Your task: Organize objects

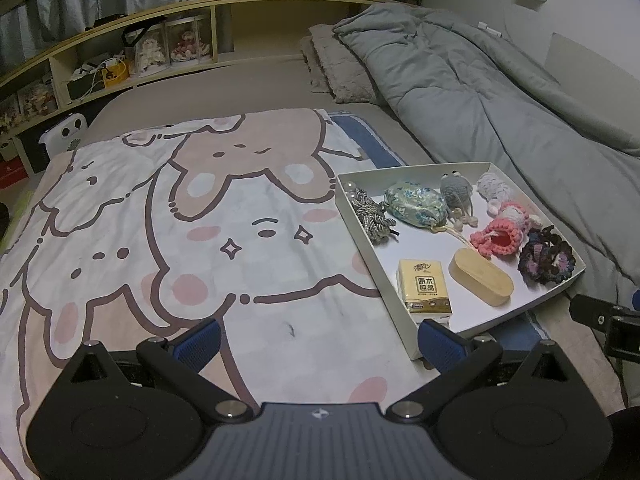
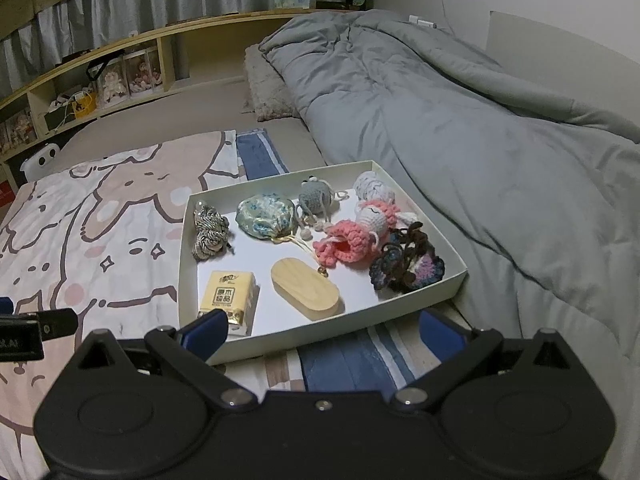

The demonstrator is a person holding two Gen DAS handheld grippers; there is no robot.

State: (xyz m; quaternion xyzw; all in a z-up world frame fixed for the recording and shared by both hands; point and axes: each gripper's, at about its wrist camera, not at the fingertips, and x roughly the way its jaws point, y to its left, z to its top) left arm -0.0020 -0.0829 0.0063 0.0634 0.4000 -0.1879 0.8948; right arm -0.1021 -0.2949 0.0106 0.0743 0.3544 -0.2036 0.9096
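A white shallow tray [image 1: 400,316] [image 2: 188,268] lies on the bed. It holds a yellow tissue pack [image 1: 424,286] [image 2: 228,296], a wooden oval box [image 1: 482,278] [image 2: 306,290], a grey cord bundle [image 1: 370,214] [image 2: 208,230], a blue-green pouch [image 1: 416,204] [image 2: 264,216], a grey crochet toy [image 1: 456,192] [image 2: 316,196], pink crochet pieces [image 1: 494,238] [image 2: 344,244] and a dark crochet flower [image 1: 546,260] [image 2: 406,266]. My left gripper [image 1: 320,342] is open and empty over the cartoon blanket, left of the tray. My right gripper [image 2: 320,336] is open and empty at the tray's near edge.
A cartoon-print blanket [image 1: 180,220] [image 2: 80,220] covers the bed's left part. A grey duvet [image 1: 500,88] [image 2: 460,120] lies bunched on the right. A wooden shelf headboard [image 1: 140,48] [image 2: 100,76] with boxes runs along the back. A blue striped cloth [image 2: 352,364] lies under the tray.
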